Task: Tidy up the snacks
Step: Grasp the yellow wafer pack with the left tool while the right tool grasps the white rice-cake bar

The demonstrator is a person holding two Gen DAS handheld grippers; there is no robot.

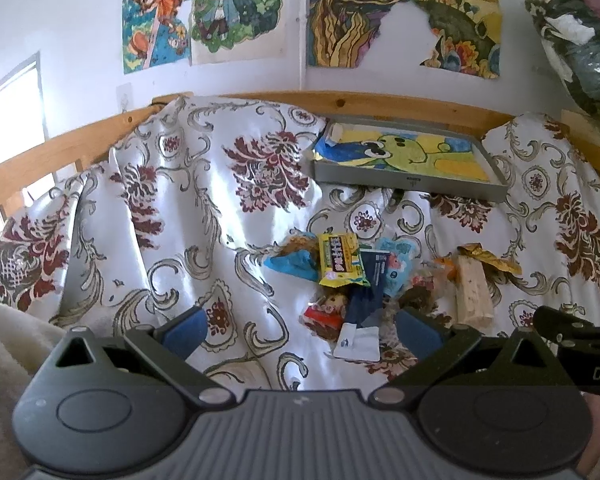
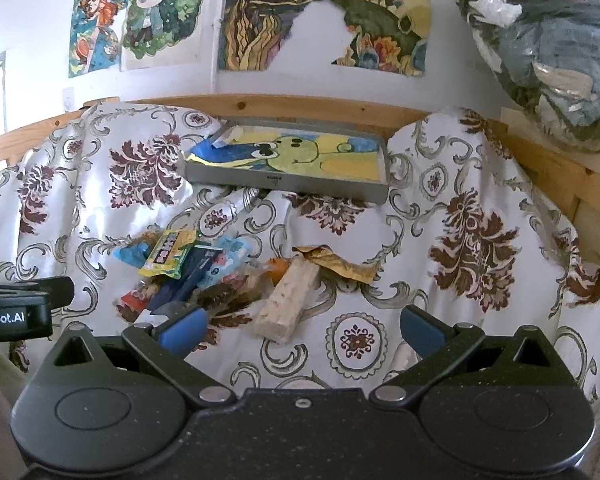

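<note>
Snack pile (image 1: 352, 280): packets overlap; lower ones show only corners, kinds not readable.
Yellow packet (image 1: 340, 258): print too small to read.
Dark blue packet (image 2: 194, 276): lower end hidden behind the right gripper's blue pad (image 2: 182, 330), lower left of frame.
Gold wrapper (image 2: 340, 264): near end covered by the pale bar (image 2: 286, 300).
Grey tray (image 1: 412, 184): front-wall mark too small to read.
Plastic bag (image 2: 548, 52): cut off by upper right edge; contents unclear.
Window (image 1: 8, 120): blown out, cut by left edge.
Other gripper's body (image 1: 580, 356): cut off at right edge, lettering partial.
</note>
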